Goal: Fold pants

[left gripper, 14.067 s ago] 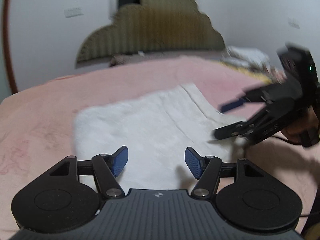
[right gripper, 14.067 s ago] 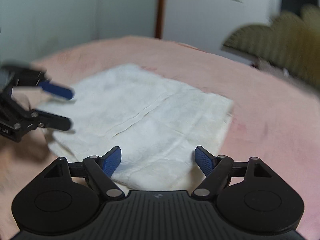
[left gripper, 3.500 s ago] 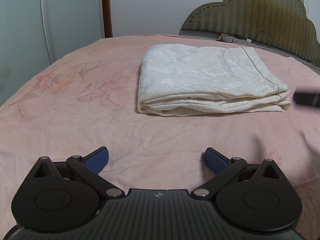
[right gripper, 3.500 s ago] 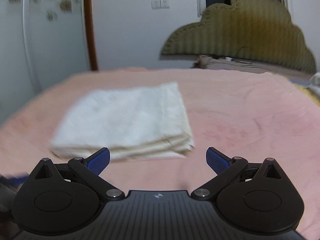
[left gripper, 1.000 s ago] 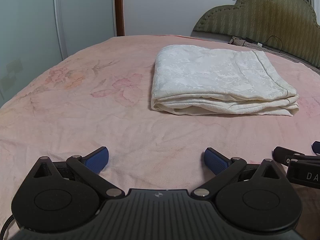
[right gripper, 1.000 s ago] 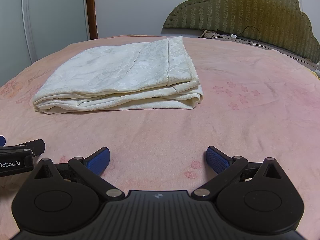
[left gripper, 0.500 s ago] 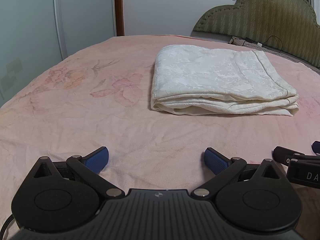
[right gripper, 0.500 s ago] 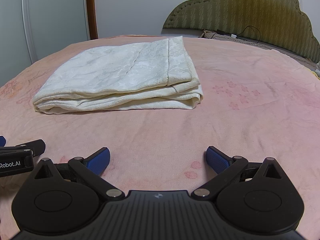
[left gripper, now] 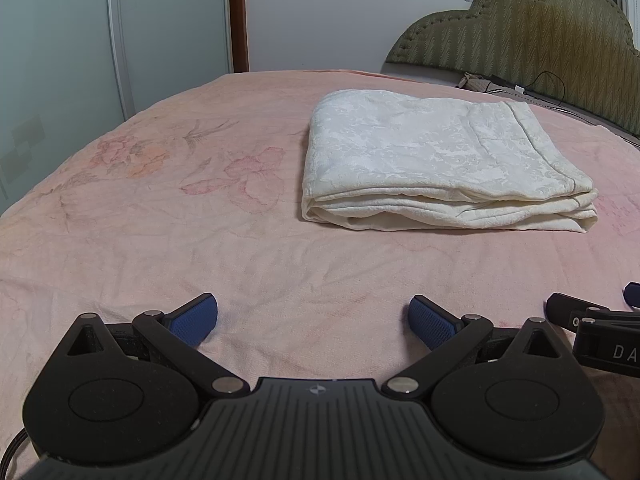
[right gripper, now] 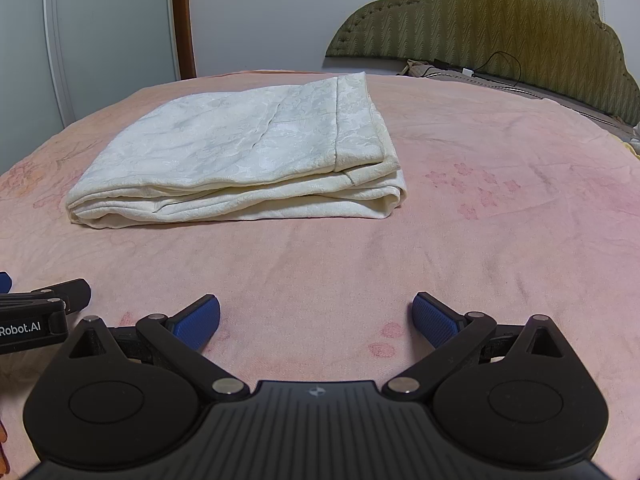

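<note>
The cream pants lie folded mid-bed; left tool and right tool rest spread near the bed's edge, clear because folding looks finished.

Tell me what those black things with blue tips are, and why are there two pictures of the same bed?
Those are grabbing tools. A person holds one in each hand, and each has two fingers with blue pads that can pinch like tongs. Each tool carries a small camera looking forward along its fingers, so you get two pictures.

One picture comes from the left gripper, the other from the right gripper. Both are open and hold nothing. They sit low over the pink bedspread, side by side; each camera catches a bit of the other tool at its edge.

Ahead of them lie the white pants, folded into a neat stack of layers. Neither gripper touches them, so the folding looks done.

Behind the bed stands an olive-green headboard, with a dark cable in front of it.
</note>
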`<move>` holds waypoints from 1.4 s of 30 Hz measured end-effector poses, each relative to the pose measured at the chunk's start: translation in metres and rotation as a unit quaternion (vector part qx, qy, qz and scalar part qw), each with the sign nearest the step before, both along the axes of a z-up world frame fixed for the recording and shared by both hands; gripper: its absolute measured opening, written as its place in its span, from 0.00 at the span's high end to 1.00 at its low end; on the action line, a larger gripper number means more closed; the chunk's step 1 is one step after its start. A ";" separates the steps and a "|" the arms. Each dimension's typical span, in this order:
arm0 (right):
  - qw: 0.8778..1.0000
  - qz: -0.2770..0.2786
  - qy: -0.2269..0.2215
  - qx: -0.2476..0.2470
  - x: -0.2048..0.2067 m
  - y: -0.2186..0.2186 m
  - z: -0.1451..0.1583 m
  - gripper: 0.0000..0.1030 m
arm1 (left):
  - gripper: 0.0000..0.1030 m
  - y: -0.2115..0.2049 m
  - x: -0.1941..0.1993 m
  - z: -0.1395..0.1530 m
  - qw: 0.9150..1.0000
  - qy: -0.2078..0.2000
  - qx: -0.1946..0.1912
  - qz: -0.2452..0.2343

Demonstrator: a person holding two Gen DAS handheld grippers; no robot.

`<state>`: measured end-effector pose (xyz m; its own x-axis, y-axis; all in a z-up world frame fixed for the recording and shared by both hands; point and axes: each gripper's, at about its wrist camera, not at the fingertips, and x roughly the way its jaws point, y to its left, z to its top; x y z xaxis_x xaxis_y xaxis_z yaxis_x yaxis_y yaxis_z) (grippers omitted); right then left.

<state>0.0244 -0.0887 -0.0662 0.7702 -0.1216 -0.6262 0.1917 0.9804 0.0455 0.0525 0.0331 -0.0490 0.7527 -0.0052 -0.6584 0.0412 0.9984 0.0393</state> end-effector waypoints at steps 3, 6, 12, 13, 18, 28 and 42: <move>1.000 0.000 0.000 0.000 0.000 0.000 0.000 0.00 | 0.00 0.000 0.000 0.000 1.000 0.000 -0.001 0.000; 1.000 0.000 0.000 0.000 0.000 0.000 0.000 0.00 | 0.00 0.000 0.000 0.000 1.000 0.000 -0.002 0.000; 1.000 0.000 0.000 0.000 0.000 0.000 0.000 0.00 | 0.00 0.000 0.000 0.000 1.000 0.000 -0.001 0.000; 1.000 0.000 0.000 0.000 0.000 0.000 0.000 0.00 | 0.00 0.000 0.000 0.000 1.000 0.000 -0.002 0.000; 1.000 0.000 0.000 0.000 0.000 0.000 0.000 0.00 | 0.00 0.000 0.000 0.000 1.000 0.000 -0.001 -0.001; 1.000 0.003 0.001 -0.001 0.000 0.000 0.000 0.00 | 0.00 0.000 0.000 0.000 1.000 0.000 -0.001 -0.001; 1.000 0.006 0.001 -0.003 0.001 -0.001 0.000 0.00 | 0.00 0.000 0.000 0.000 1.000 0.001 -0.001 -0.001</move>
